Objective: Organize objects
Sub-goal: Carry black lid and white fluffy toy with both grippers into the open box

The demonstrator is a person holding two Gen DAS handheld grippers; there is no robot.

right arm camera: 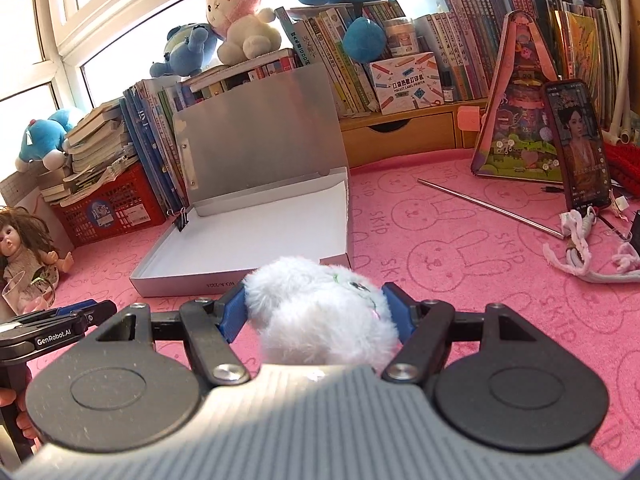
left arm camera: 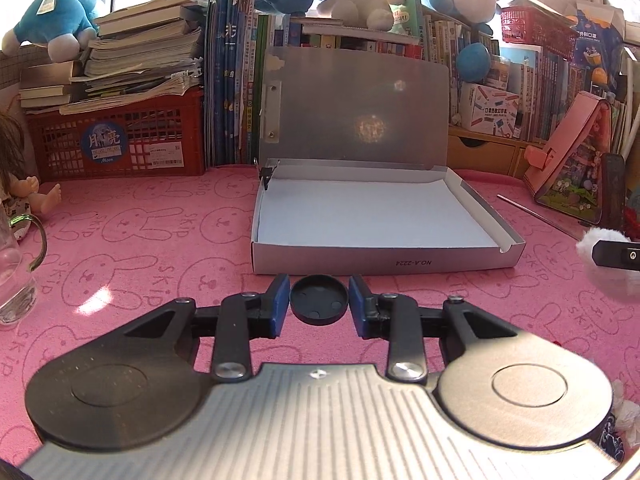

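My left gripper (left arm camera: 319, 300) is shut on a small black round lid (left arm camera: 319, 294), which its blue pads (left arm camera: 280, 304) pinch by the rim just above the pink mat. An open silver box (left arm camera: 380, 262) with a white inside stands right in front of it, lid raised. My right gripper (right arm camera: 316, 300) is shut on a white fluffy plush toy (right arm camera: 320, 320), near the box's front right corner (right arm camera: 336, 258). The left wrist view shows that toy (left arm camera: 596, 240) at its right edge. The left gripper (right arm camera: 80, 312) shows at the left of the right wrist view.
A black binder clip (right arm camera: 182, 218) sits on the box's back left corner. A glass mug (left arm camera: 16, 272) and a doll (right arm camera: 24, 252) are at the left, by a red crate (left arm camera: 120, 136). A metal rod (right arm camera: 488, 208), a propped phone (right arm camera: 580, 144) and white cords (right arm camera: 580, 248) lie right. Books and plush toys line the back.
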